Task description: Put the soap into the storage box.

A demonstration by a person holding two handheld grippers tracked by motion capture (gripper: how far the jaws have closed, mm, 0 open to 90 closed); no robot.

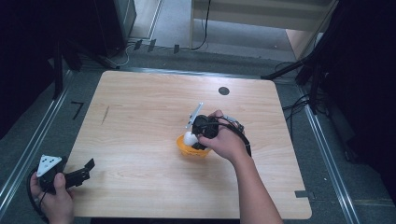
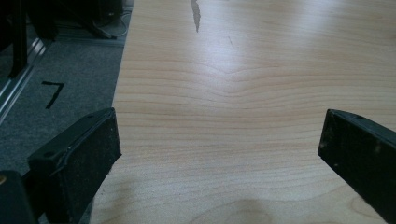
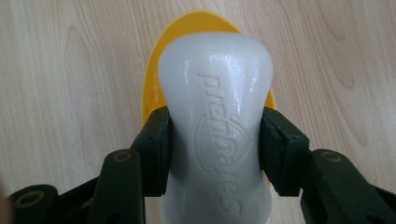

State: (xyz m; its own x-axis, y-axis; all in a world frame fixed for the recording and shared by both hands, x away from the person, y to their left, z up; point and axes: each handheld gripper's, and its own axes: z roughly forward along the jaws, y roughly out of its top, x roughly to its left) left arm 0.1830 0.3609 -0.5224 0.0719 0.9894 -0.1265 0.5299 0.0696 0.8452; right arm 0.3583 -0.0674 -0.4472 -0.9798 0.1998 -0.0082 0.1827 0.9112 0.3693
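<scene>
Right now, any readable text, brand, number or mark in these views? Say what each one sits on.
"prengajes" or close to it, letters uncertain: embossed lettering on the white bottle clamped in the right gripper, with an embossed emblem around it.
"7": black tape mark on the grey floor left of the table.
No other text.

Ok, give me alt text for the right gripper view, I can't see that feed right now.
The right gripper is shut on a white plastic handle with raised lettering, its two black jaws pressing the handle's narrow waist from both sides. Behind the handle lies a yellow bowl on the light wooden table.
</scene>
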